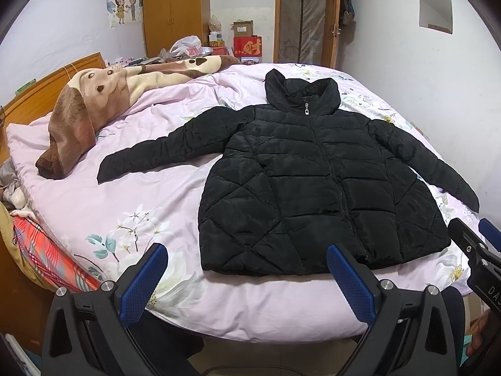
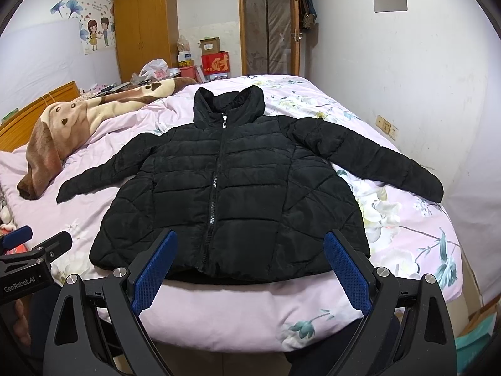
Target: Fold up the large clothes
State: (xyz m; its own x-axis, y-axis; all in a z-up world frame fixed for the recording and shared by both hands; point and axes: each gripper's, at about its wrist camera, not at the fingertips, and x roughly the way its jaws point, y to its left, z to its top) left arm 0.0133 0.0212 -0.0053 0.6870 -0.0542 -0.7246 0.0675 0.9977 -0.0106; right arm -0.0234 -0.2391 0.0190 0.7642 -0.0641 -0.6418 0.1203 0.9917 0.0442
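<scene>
The jacket (image 1: 316, 181) lies flat on the bed (image 1: 94, 206), zipped, both sleeves spread. The left gripper (image 1: 247, 279) and right gripper (image 2: 250, 269) hover at the near hem, jaws wide, empty.

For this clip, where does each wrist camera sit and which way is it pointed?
Left wrist: on the left gripper at the bed's foot, facing the black jacket and headboard; right gripper and a hand at right edge.
Right wrist: on the right gripper, more centred on the jacket; left gripper at left edge.
Shared: jacket, floral quilt, brown blanket, wardrobe.
</scene>
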